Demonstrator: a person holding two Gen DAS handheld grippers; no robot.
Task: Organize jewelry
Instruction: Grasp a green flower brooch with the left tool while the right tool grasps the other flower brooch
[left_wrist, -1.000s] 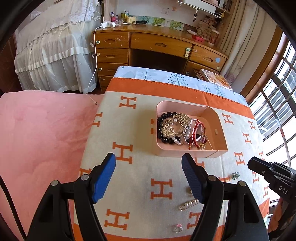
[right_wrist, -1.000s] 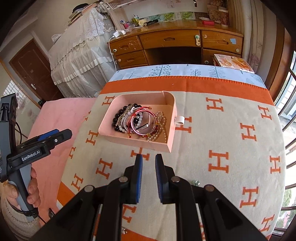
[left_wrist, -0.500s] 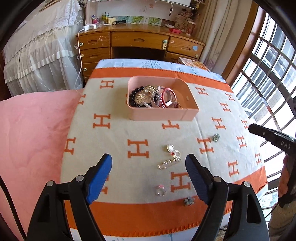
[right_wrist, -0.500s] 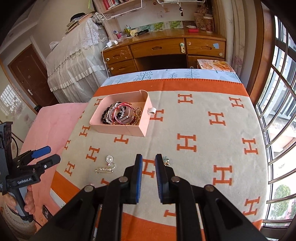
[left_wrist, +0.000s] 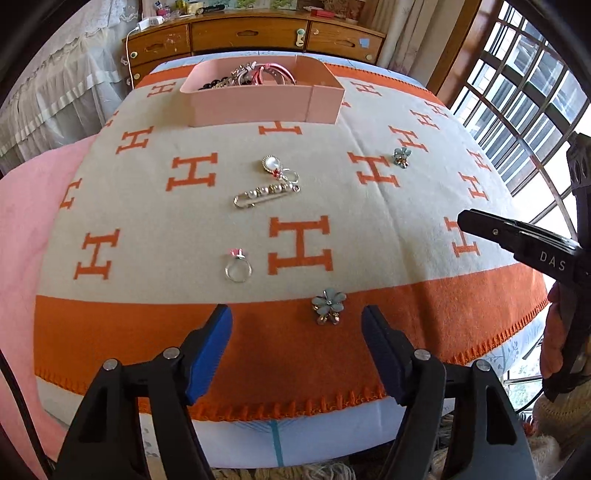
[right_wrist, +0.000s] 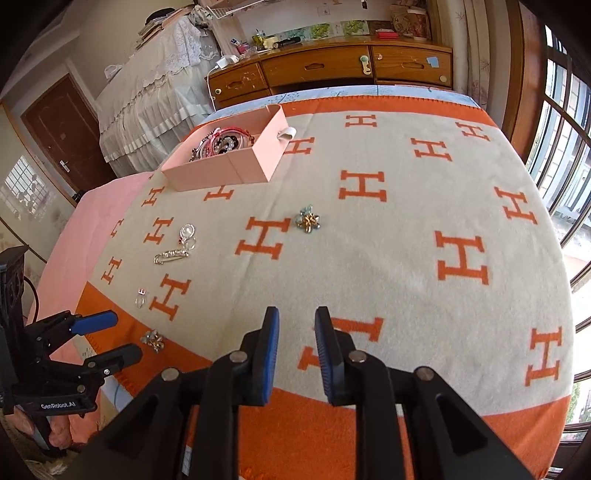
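Loose jewellery lies on the orange-and-cream blanket (left_wrist: 207, 229) covering the bed; the pink box (left_wrist: 258, 99) stands at the far side, already holding a tangle of bracelets and bead strings (left_wrist: 255, 74).

Count of loose pieces on the blanket, left wrist view:
- flower brooches, two: one (left_wrist: 328, 305) on the orange border just ahead of the left gripper (left_wrist: 297, 349), one (left_wrist: 401, 156) further off towards the window side.
- ring with pink stone (left_wrist: 238, 266), one.
- pearl safety-pin brooch (left_wrist: 264, 194), one.
- round pearl charm with small rings (left_wrist: 277, 169), one cluster, touching or just beside the pin's far end; parts cannot be separated.
Total: five items outside the box. A white loop (right_wrist: 286, 133) sits against the box's outer wall; its nature cannot be told.

Grippers: left fingers stand wide with nothing between them, though they have just been closing somewhat. The right gripper (right_wrist: 295, 352) has a narrow gap, just been opening a little, also empty, hovering over bare blanket.

Handling judgement: all pieces look light, small, rigid metal, likely slippery on smooth faces. The blanket is soft, so fingers pressing down may sink and the piece may tilt. The near brooch is best pinched across its petals; the ring across its band; the pin across its beaded middle. Stones and pearls could chip under hard clamping.
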